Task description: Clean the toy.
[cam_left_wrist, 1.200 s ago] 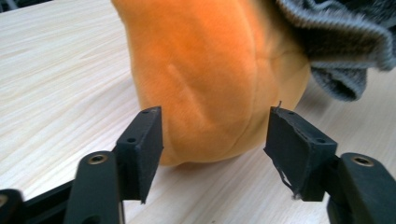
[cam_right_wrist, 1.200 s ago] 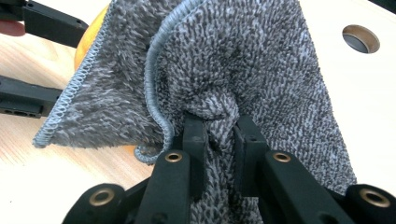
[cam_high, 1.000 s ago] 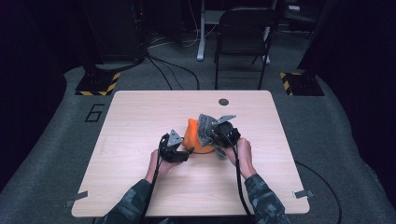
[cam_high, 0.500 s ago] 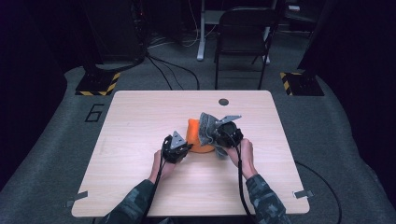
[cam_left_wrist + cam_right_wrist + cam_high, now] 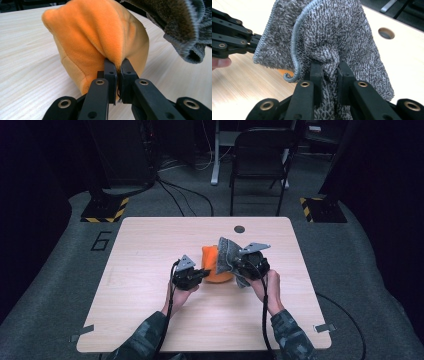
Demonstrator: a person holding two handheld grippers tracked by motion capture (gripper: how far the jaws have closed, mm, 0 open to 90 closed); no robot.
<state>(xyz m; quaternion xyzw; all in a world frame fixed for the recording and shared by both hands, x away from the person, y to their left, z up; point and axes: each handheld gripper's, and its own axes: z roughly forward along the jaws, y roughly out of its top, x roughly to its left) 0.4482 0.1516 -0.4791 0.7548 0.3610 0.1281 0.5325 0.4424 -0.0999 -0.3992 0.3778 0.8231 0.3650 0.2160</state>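
1. Presently, the left gripper [image 5: 117, 65] has its jaws pinched on a fold of the orange plush cloth [image 5: 100, 37]; the jaws have just been closing, and the fabric is now caught between them at the lower front edge of the bundle.
2. From the high view, the left gripper [image 5: 202, 275] sits at the left side of the orange plush cloth [image 5: 214, 265], which rests near the middle of the wooden table [image 5: 150, 250].
3. In the left gripper view the orange cloth stands up in a rounded hump from the tabletop, bunched where it is pinched.
4. The right gripper [image 5: 329, 68] is clamped on a gathered fold of the grey towel [image 5: 337, 32]; the terry fabric bulges out above the jaws and trails down between them.
5. High view: the right gripper [image 5: 239, 266] holds the grey towel [image 5: 227, 254] just right of the orange cloth, and the two fabrics overlap there.
6. One stitched hem of the towel curls loose beside the right gripper's jaws.
7. A round grommet hole [image 5: 239, 229] lies in the table beyond both cloths, toward its far edge.
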